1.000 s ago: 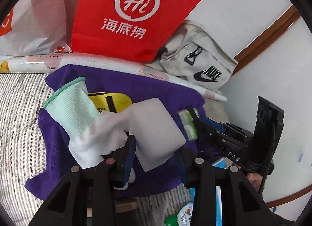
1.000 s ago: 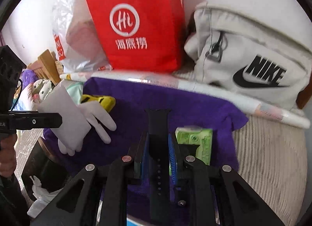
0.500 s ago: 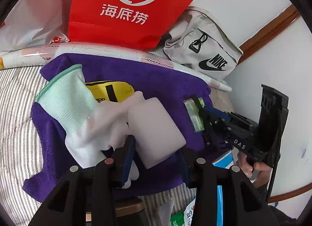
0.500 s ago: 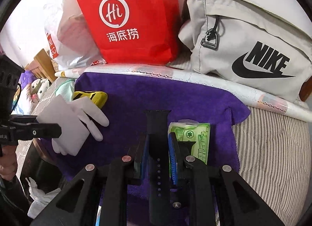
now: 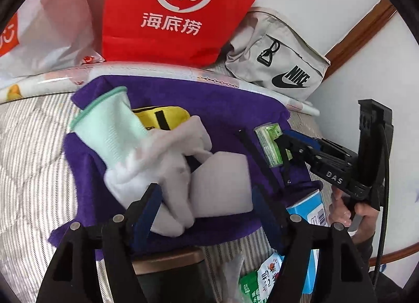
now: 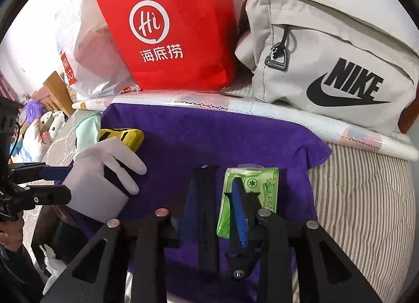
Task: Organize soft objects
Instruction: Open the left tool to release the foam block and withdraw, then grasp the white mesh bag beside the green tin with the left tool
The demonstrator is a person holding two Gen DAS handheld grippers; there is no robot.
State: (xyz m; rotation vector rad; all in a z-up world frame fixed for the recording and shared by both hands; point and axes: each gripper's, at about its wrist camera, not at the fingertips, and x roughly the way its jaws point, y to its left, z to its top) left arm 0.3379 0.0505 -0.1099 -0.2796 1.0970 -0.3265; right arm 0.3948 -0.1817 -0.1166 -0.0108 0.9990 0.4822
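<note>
We see 1 striped grey-and-white mattress (image 6: pixel 366 198) under everything, its bare cloth open to the right of the towel and to the left in the left wrist view. Along its far edge stand 1 red paper shopping bag with white lettering (image 6: pixel 172 31), 1 white plastic carrier bag (image 6: pixel 83 49) and 1 pale grey fabric Nike pouch (image 6: pixel 327 62), with 1 long rolled plastic sheet (image 6: pixel 235 105) lying in front of them, so the far side is closed off.

1 purple terry towel (image 6: pixel 209 135) is spread on the mattress; its middle is bare and gives room to move, and its near edge hangs at the mattress edge.

On the towel's left part lie 1 white knit glove with a mint-green cuff (image 5: pixel 123 133), 1 white foam sponge block (image 5: pixel 220 185) touching the glove, and 1 yellow pouch with black stripes (image 5: pixel 162 117) behind them. On its right part lie 1 black rubber watch strap (image 6: pixel 207 211) and, just beside it, 1 green tissue packet (image 6: pixel 262 185).

Our left gripper (image 5: pixel 207 198) has its jaws opening, the sponge block and glove between them, the pads not pressing. Our right gripper (image 6: pixel 214 208) is opening too, with the strap lying free between its fingers.
</note>
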